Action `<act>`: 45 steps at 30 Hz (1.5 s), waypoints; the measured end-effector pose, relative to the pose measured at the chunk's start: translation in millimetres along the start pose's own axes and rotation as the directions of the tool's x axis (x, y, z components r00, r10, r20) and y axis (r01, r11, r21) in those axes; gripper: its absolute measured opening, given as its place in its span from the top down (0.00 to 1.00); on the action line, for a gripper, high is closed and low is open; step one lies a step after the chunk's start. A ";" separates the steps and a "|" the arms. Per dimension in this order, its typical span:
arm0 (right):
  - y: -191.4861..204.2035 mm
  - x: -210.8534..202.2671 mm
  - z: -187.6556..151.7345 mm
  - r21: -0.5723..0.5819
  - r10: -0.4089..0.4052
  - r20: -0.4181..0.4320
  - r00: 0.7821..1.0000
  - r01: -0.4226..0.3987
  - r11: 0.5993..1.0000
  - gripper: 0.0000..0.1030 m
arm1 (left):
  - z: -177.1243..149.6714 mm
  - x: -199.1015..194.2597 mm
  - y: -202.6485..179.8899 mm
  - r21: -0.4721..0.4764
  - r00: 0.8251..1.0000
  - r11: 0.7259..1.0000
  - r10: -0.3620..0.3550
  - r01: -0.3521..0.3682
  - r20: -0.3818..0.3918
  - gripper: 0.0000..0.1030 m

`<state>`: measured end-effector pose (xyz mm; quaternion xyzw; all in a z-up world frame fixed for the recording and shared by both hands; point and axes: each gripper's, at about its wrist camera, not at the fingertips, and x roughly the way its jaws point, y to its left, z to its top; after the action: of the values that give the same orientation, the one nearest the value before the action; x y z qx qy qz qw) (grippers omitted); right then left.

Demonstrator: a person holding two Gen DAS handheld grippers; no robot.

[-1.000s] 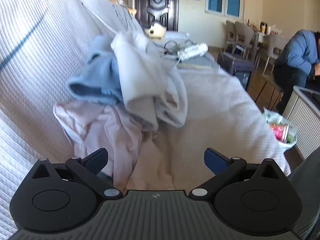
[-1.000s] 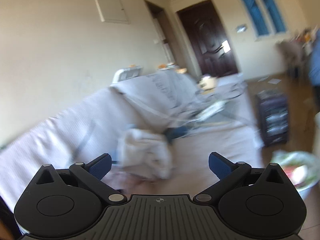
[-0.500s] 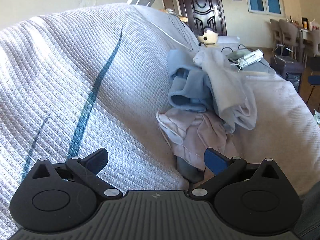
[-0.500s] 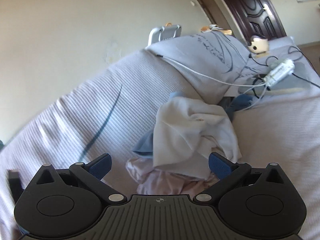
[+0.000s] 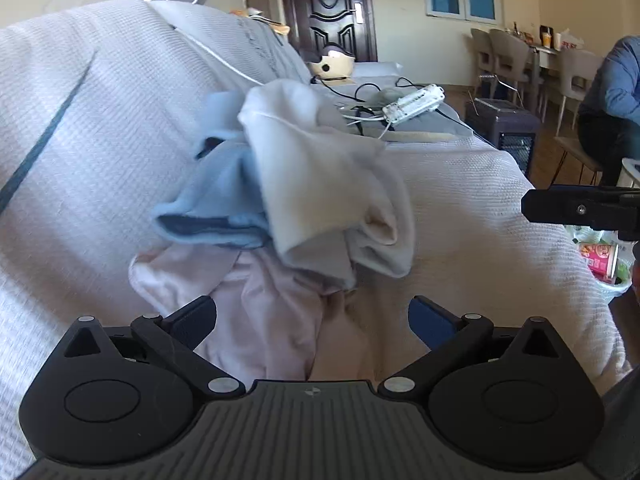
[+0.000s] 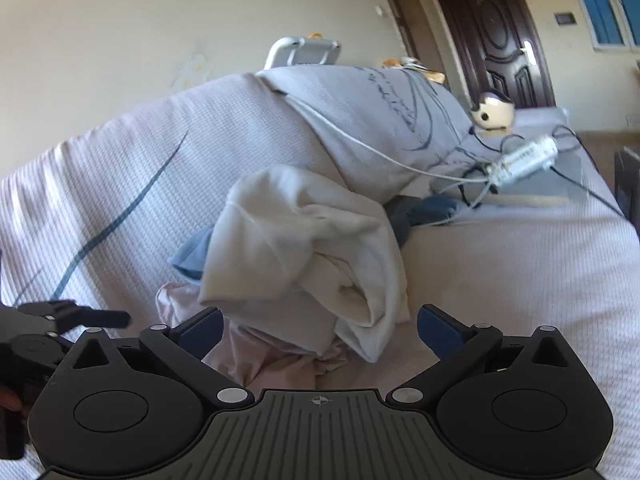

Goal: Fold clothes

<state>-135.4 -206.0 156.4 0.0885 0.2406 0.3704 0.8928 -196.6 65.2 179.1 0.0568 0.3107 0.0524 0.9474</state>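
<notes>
A heap of clothes lies on the covered sofa seat: a white garment [image 5: 320, 184] [image 6: 296, 248] on top, a light blue one [image 5: 216, 208] [image 6: 192, 256] under it to the left, a pale pink one [image 5: 256, 304] [image 6: 256, 356] at the bottom. My left gripper [image 5: 314, 320] is open just short of the pink garment, holding nothing. My right gripper [image 6: 320, 330] is open too, right in front of the white and pink garments. Each gripper shows at the edge of the other's view, the right one [image 5: 580, 208] and the left one [image 6: 60, 320].
The sofa [image 5: 100, 128] has a white waffle cover with a dark stripe. A power strip [image 5: 414, 102] with cables and a round cream object [image 5: 332, 66] lie further along the seat. A seated person [image 5: 612, 92], chairs, a dark heater [image 5: 508, 132] and a bin [image 5: 600, 260] are to the right.
Both views have swung toward the heap. The left gripper now faces the clothes rather than the sofa back, and the right gripper has come closer to them. Both stay open.
</notes>
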 end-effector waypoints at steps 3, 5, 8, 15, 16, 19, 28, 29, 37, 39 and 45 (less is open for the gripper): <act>-17.9 6.4 0.0 0.065 -0.035 -0.009 0.999 0.035 0.997 0.00 | 9.3 10.9 -5.9 0.039 0.999 0.998 0.045 -0.046 0.019 0.00; -27.8 11.3 -2.3 0.100 -0.038 -0.028 0.999 0.040 0.994 0.00 | 15.5 19.8 -9.3 0.066 0.997 0.995 0.068 -0.071 0.041 0.00; -33.7 18.0 -3.4 0.122 -0.033 -0.053 0.998 0.040 0.992 0.00 | 23.7 39.3 -15.6 0.099 0.994 0.990 0.101 -0.104 0.039 0.00; -34.3 15.5 -3.6 0.127 -0.002 -0.037 0.999 0.006 0.992 0.00 | 25.0 67.4 -30.3 0.183 0.975 0.959 0.199 -0.216 0.103 0.33; -35.6 15.6 -3.8 0.134 0.005 -0.037 0.999 0.000 0.991 0.00 | 23.8 69.0 -32.3 0.203 0.971 0.951 0.212 -0.231 0.114 0.49; -38.2 15.7 -4.2 0.148 0.022 -0.038 0.999 -0.016 0.989 0.00 | 21.2 66.7 -29.8 0.200 0.977 0.959 0.179 -0.199 0.116 0.76; -36.2 23.0 -3.6 0.151 -0.019 -0.063 0.998 0.028 0.988 0.00 | 38.9 29.2 -11.8 0.121 0.993 0.993 -0.027 0.012 0.119 0.90; -36.4 25.4 -4.4 0.151 -0.030 -0.075 0.997 0.041 0.988 0.00 | 41.7 20.9 -10.5 0.117 0.991 0.992 -0.052 0.038 0.123 0.90; -24.0 38.4 -9.2 0.070 0.002 -0.143 0.990 0.008 0.998 0.00 | 65.1 -60.3 0.8 0.154 0.962 0.978 -0.171 0.141 0.211 0.92; -21.8 36.8 -9.1 0.058 0.002 -0.137 0.991 0.006 0.998 0.00 | 70.1 -72.2 1.9 0.187 0.960 0.973 -0.174 0.134 0.217 0.92; -22.5 36.7 -10.5 0.059 0.000 -0.152 0.988 0.009 0.998 0.00 | 71.6 -68.4 -1.0 0.260 0.968 0.960 -0.158 0.104 0.195 0.93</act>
<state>-104.3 -196.4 126.3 0.0862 0.3190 0.3667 0.8697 -208.8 49.6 276.2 0.1589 0.2139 -0.0564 0.9622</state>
